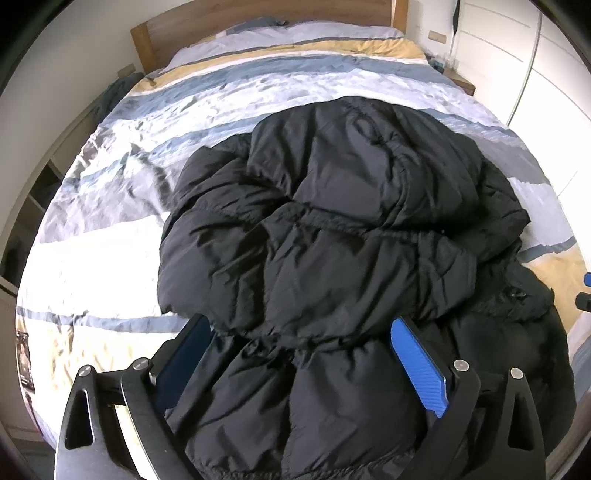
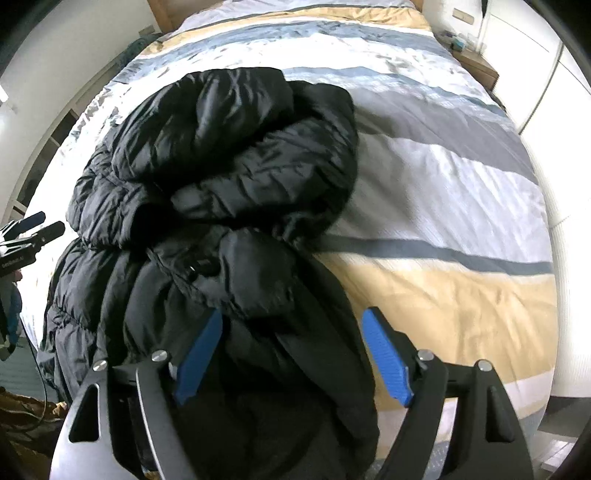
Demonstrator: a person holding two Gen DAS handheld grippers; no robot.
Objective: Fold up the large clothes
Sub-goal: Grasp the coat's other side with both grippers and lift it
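Observation:
A black puffer jacket lies bunched on the striped bed cover. It also shows in the right wrist view, with its near part hanging over the bed's front edge. My left gripper is open, its blue pads spread on either side of the jacket's near folds, above them. My right gripper is open over the jacket's right near edge, holding nothing. The left gripper also shows at the left edge of the right wrist view.
The bed has a wooden headboard at the far end. White wardrobe doors stand on the right and a nightstand sits by the headboard. Shelving runs along the left wall.

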